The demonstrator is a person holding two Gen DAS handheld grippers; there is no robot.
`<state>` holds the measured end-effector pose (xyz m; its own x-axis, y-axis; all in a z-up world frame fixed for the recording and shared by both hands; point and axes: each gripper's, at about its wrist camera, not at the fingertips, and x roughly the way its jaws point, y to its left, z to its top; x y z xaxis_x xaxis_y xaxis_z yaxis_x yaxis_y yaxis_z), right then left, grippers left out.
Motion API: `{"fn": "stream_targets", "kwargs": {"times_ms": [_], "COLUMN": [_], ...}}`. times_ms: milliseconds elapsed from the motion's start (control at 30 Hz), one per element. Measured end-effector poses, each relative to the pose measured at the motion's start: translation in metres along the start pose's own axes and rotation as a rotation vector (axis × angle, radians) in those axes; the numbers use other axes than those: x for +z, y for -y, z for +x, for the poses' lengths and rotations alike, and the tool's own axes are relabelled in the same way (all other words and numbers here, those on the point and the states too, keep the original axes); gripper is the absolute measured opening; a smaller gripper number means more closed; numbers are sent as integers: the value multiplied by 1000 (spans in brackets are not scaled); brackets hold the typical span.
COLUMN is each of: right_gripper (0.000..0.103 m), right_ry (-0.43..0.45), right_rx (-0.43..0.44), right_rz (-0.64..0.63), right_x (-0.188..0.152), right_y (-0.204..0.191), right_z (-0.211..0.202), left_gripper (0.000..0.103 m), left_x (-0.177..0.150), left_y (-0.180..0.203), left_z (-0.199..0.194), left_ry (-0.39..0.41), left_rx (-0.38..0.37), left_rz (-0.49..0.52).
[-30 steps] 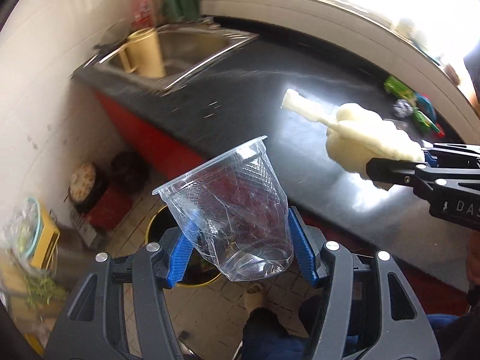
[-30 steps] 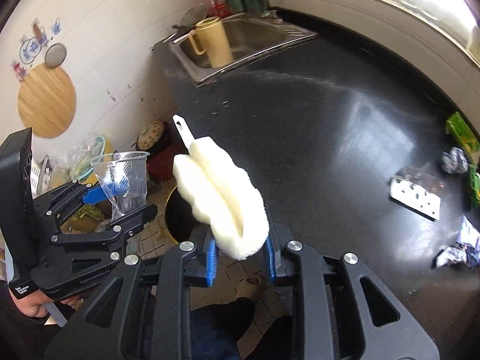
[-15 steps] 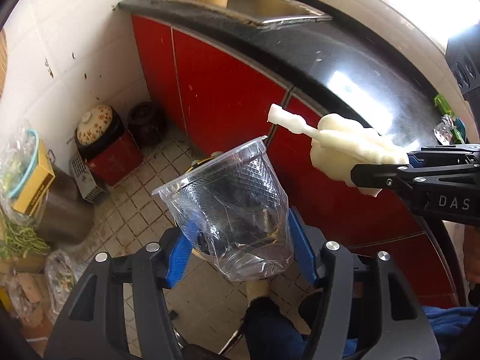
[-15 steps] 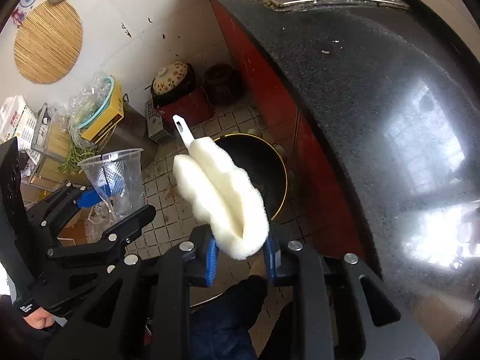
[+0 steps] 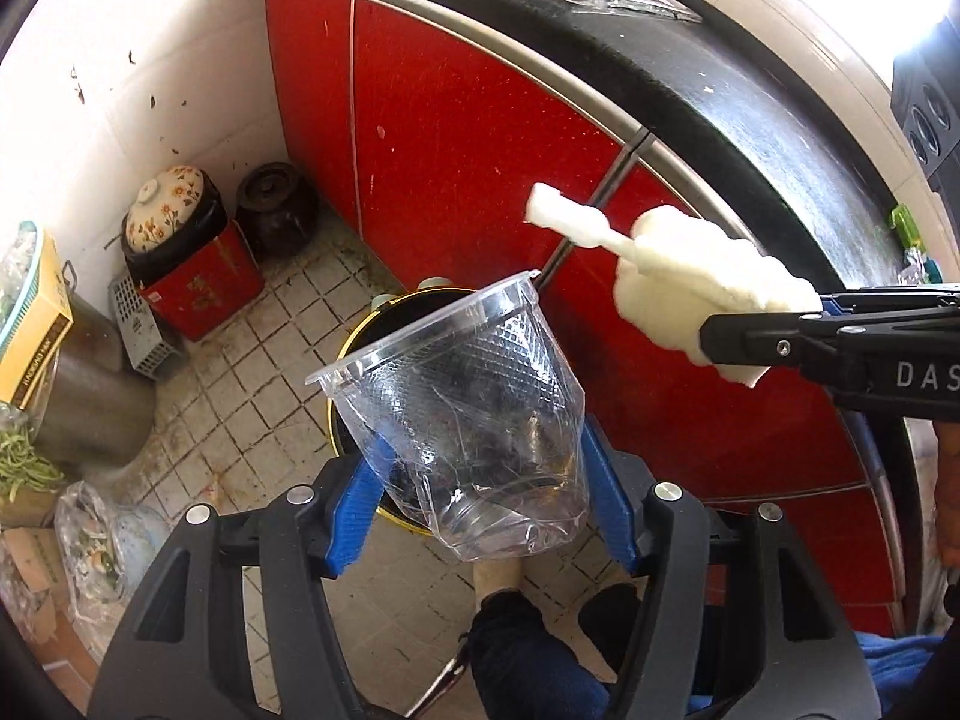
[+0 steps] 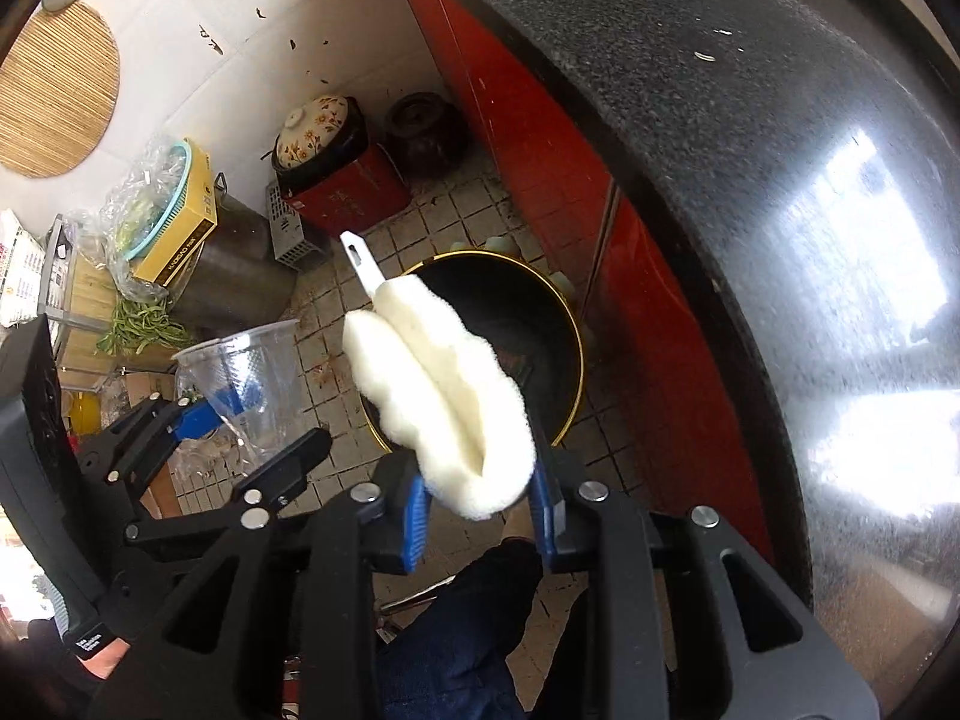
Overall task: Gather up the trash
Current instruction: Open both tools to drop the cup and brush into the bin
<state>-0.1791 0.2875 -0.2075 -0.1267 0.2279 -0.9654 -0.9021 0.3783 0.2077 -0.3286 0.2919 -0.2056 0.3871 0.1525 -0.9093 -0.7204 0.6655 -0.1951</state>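
Legible lettering is sparse. In the left wrist view, at the right edge of the frame, the black body of the right gripper (image 5: pixel 780 330) bears white capitals "DAS", cut off by the frame edge. At the left edge, a yellow box (image 5: pixel 36 330) carries dark print along its side; the characters are too small to read with confidence. In the right wrist view the same box sits at upper left, its side print again illegible. A small white label on the left gripper (image 6: pixel 252 420), lower left, is unreadable. No numbers or signs found elsewhere.
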Motion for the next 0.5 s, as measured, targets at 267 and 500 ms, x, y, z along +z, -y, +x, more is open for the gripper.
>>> {"fn": "stream_targets", "kwargs": {"times_ms": [267,500], "right_gripper": [58,70], "right_ry": [21,111], "right_rx": [25,35], "right_rz": [-9,35], "right_x": [5,-21], "right_y": [-2,35], "right_z": [-12,-71], "left_gripper": [82,93], "left_x": [3,4], "left_y": [-7,22], "left_z": [5,-28], "left_ry": [-13,28], "left_rx": [23,73], "left_rz": [-12,66]}}
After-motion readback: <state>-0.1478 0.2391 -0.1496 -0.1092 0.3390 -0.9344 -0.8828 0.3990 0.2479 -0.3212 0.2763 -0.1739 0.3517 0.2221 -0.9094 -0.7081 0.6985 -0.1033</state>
